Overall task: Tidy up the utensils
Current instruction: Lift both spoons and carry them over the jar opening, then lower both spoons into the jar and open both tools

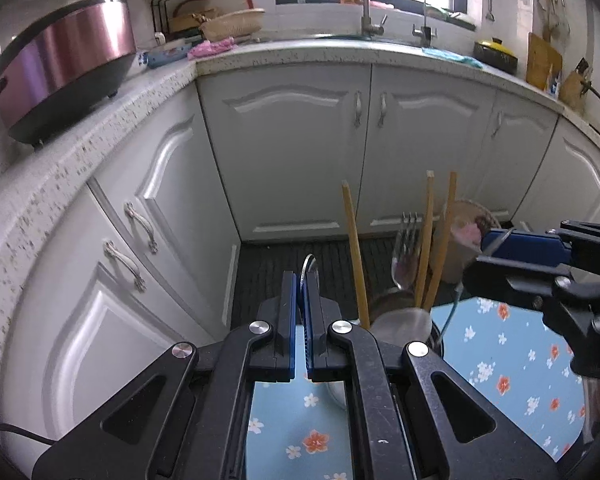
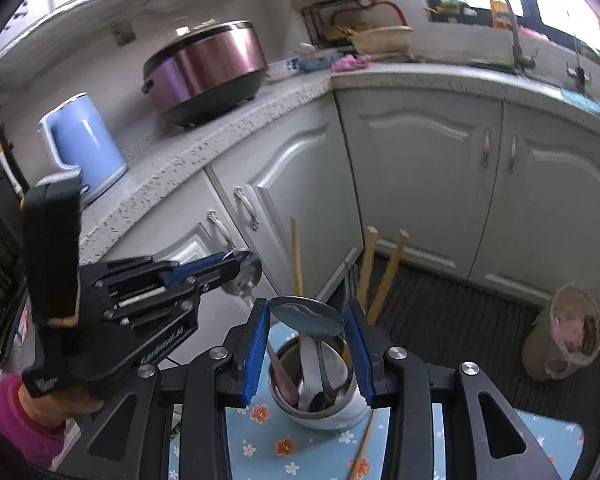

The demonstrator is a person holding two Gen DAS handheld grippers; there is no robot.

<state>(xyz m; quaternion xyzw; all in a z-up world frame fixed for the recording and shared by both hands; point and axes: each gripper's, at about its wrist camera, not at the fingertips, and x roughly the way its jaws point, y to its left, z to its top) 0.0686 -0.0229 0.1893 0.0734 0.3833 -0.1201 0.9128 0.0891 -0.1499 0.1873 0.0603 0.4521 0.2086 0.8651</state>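
Note:
A steel utensil cup (image 2: 342,410) stands on the table with the blue flowered cloth (image 2: 260,444). It holds several spoons, a fork (image 1: 407,236) and upright wooden chopsticks (image 1: 354,248). My right gripper (image 2: 306,306) is shut on the bowl of a spoon (image 2: 308,318) just above the cup, and that spoon's handle reaches down inside. The left wrist view shows the right gripper (image 1: 476,256) from the side. My left gripper (image 1: 300,276) is shut on a second spoon (image 1: 309,262). From the right wrist, the left gripper (image 2: 236,262) hangs left of the cup, pinching that spoon's bowl (image 2: 247,276).
One loose chopstick (image 2: 364,444) lies on the cloth in front of the cup. White cabinets (image 1: 292,152) and a speckled counter with a rice cooker (image 2: 208,68) and blue kettle (image 2: 84,140) run behind. A bin (image 2: 564,332) stands on the dark floor mat.

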